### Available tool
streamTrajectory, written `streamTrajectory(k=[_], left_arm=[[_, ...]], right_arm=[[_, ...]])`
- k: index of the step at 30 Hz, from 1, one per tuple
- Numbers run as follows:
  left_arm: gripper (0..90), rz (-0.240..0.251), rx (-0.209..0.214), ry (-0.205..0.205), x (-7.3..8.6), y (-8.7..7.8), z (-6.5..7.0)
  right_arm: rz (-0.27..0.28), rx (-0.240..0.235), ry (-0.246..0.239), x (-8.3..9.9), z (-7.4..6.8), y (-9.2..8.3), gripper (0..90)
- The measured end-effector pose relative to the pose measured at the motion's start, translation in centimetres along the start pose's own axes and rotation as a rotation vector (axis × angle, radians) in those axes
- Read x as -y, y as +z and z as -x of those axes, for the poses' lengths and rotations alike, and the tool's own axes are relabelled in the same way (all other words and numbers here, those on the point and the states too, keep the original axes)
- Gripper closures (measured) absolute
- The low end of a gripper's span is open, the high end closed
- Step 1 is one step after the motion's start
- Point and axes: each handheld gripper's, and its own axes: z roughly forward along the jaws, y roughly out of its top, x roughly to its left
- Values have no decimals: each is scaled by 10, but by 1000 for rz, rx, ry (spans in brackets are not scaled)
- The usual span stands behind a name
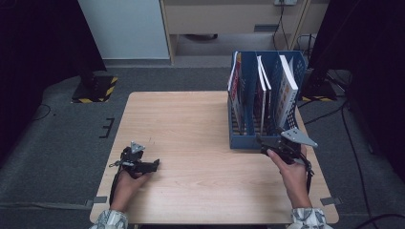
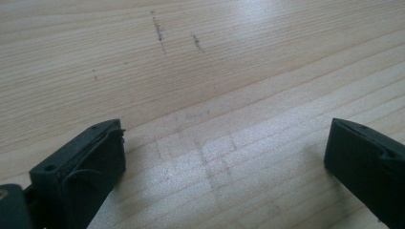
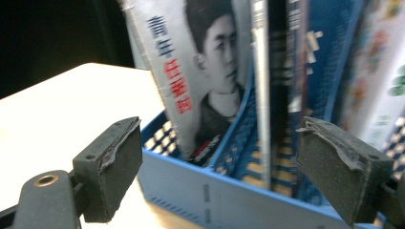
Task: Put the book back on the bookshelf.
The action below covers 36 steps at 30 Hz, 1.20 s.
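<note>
A blue file rack stands on the right half of the wooden table. It holds upright magazines: one in the left slot, thin ones in the middle and a thick white one at the right. My right gripper is open just in front of the rack's low front wall. Between its jaws I look at a magazine with a portrait cover and the thin spines; nothing is gripped. My left gripper rests open near the front left, over bare wood.
The rack stands close to the table's right edge. A stand base with yellow-black stripes sits on the floor beyond the far left corner. Cables run over the carpet at the right. Bare wood spans the table's left and centre.
</note>
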Motion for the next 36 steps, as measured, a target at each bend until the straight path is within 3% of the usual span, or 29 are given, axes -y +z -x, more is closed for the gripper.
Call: streamTrajectory(k=[19, 36], left_arm=[[0, 0, 2, 3, 0, 0, 0], [0, 0, 2, 3, 0, 0, 0]], right_arm=[[-151, -162, -66, 23, -62, 31, 128], [-280, -251, -129, 47, -94, 51, 125]])
